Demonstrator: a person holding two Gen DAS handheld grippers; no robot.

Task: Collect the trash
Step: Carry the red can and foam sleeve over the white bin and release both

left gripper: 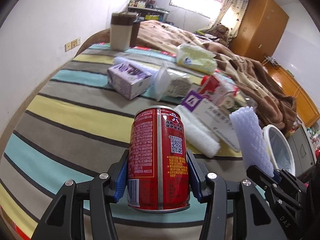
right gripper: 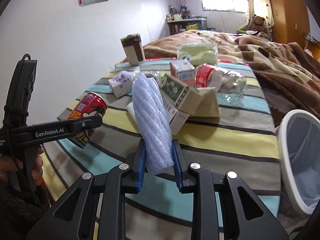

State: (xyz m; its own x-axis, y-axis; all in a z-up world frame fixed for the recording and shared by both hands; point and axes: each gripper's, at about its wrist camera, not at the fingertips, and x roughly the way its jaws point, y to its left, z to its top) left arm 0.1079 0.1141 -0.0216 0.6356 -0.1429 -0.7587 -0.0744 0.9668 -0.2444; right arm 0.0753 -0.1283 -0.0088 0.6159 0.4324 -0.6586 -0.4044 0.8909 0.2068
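Note:
My left gripper [left gripper: 158, 160] is shut on a red drink can [left gripper: 158, 156], held upright just above the striped bedspread [left gripper: 80, 118]. The blue pads press on both of its sides. My right gripper [right gripper: 158, 143] is shut on a pale blue foam roll [right gripper: 152, 120] that stands up between its pads. In the left wrist view the foam roll [left gripper: 250, 136] and right gripper [left gripper: 274, 174] sit to the right of the can. The right wrist view shows the can [right gripper: 88, 116] in the left gripper [right gripper: 88, 125] at the left, with a hand on that tool's handle.
A white-rimmed bin [right gripper: 284, 140] with a liner stands at the bed's right edge. A pile lies ahead: purple carton [left gripper: 130, 80], white foam roll [left gripper: 198, 138], cardboard boxes [right gripper: 180, 94], a clear plastic bottle [right gripper: 230, 82] and a tissue pack [left gripper: 195, 60]. Behind it are a brown-and-white canister [left gripper: 122, 32] and a brown blanket [right gripper: 280, 60].

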